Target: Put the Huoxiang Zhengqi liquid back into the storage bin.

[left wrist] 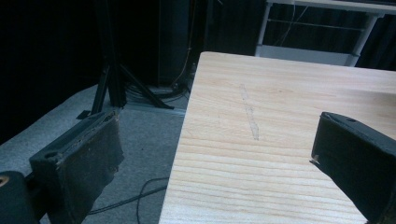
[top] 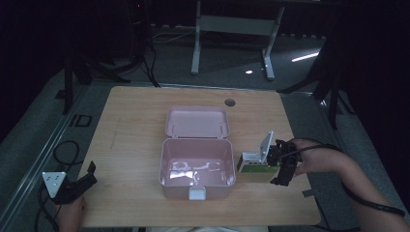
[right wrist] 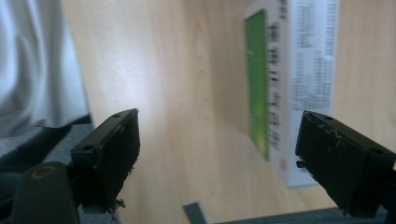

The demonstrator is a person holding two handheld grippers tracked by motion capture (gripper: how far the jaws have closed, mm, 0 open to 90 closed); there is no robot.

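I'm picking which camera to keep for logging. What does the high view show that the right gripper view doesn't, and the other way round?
High view alone: the open pink lunch box with its raised lid, the left gripper at the table's near left corner, and the floor around the table. Right gripper view alone: the print on the green and white box close up, seen between its open jaws. Both share the wooden table, that box beside the lunch box, and the right gripper.

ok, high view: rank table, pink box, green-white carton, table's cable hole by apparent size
1. table
2. pink box, lid open
3. green-white carton, beside the box, at the right gripper
4. cable hole
No close calls.
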